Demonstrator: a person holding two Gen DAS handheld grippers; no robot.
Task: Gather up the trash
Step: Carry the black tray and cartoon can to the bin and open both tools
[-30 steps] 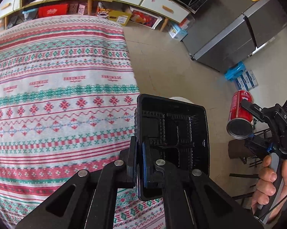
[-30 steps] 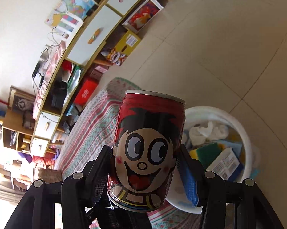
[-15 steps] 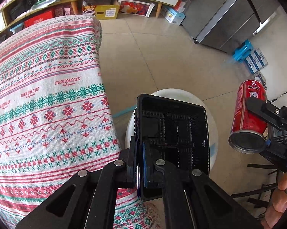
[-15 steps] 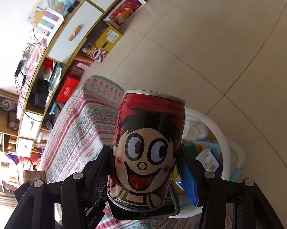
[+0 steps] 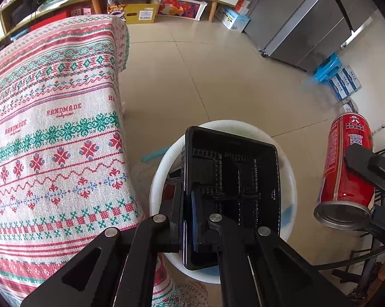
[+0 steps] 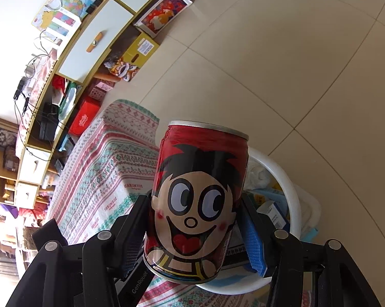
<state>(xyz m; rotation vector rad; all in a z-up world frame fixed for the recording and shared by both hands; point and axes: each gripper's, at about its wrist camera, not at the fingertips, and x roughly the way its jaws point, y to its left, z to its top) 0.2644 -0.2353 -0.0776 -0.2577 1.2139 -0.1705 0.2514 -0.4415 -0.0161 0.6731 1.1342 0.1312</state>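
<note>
My left gripper (image 5: 190, 199) is shut on the edge of a black plastic food tray (image 5: 233, 179) and holds it over a white round bin (image 5: 161, 168) on the floor. My right gripper (image 6: 196, 220) is shut on a red drink can with a cartoon face (image 6: 200, 197). That can (image 5: 346, 168) shows in the left wrist view to the right of the bin, held in the air. In the right wrist view the bin (image 6: 287, 179) lies behind the can and holds paper, a green sponge and small boxes.
A table with a patterned red, green and white cloth (image 5: 52, 140) stands just left of the bin. Beyond is beige tiled floor (image 5: 218, 71), a low cabinet with boxes under it (image 5: 146, 12), a steel fridge (image 5: 307, 25) and blue and white boxes (image 5: 343, 81).
The left gripper has carried the black tray right, off the table, until it is over the white bin. The right gripper with the can has kept beside it, right of the bin.
</note>
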